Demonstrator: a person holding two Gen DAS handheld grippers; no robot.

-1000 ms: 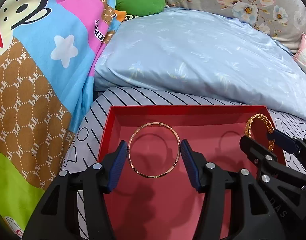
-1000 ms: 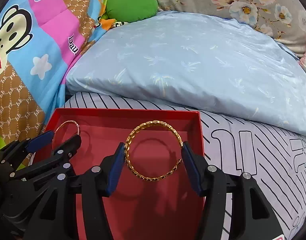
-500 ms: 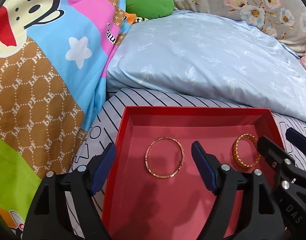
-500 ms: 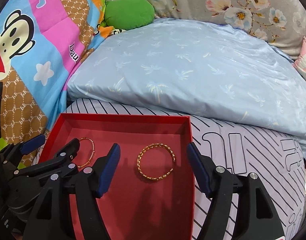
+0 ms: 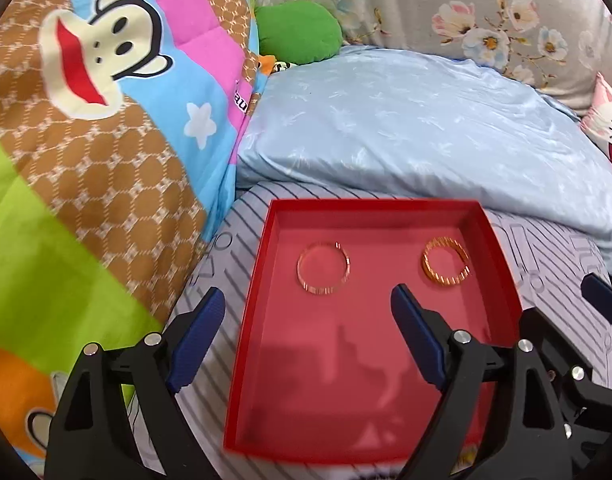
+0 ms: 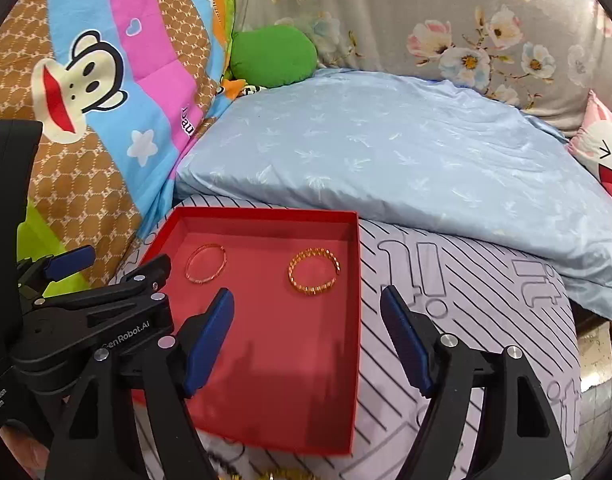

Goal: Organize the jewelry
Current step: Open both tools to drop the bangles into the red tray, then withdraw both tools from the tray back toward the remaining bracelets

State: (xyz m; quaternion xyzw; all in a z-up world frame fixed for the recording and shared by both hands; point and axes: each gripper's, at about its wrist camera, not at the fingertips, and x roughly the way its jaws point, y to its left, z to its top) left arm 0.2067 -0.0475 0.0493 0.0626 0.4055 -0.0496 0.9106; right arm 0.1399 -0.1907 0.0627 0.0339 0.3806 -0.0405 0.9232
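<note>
A red tray (image 5: 254, 280) (image 6: 355, 320) lies on a striped cushion. A thin rose-gold bangle (image 5: 323, 267) (image 6: 206, 264) lies flat in its far left part. A thicker gold chain bangle (image 5: 445, 262) (image 6: 313, 272) lies flat in its far right part. My left gripper (image 5: 306, 340) is open and empty, pulled back over the tray's near left edge; it also shows in the right wrist view (image 6: 110, 268). My right gripper (image 6: 306, 340) is open and empty above the tray's right edge, and its fingers (image 5: 601, 304) show at the left wrist view's right side.
A pale blue pillow (image 6: 385, 152) lies behind the tray. A colourful monkey-print quilt (image 5: 86, 140) rises on the left. A green cushion (image 6: 274, 56) and floral fabric (image 6: 465, 20) are at the back. Some gold jewellery (image 6: 282, 474) lies on the striped cushion (image 6: 465, 300) just before the tray.
Both grippers opened, left their bangles flat in the tray, and drew back and up away from them.
</note>
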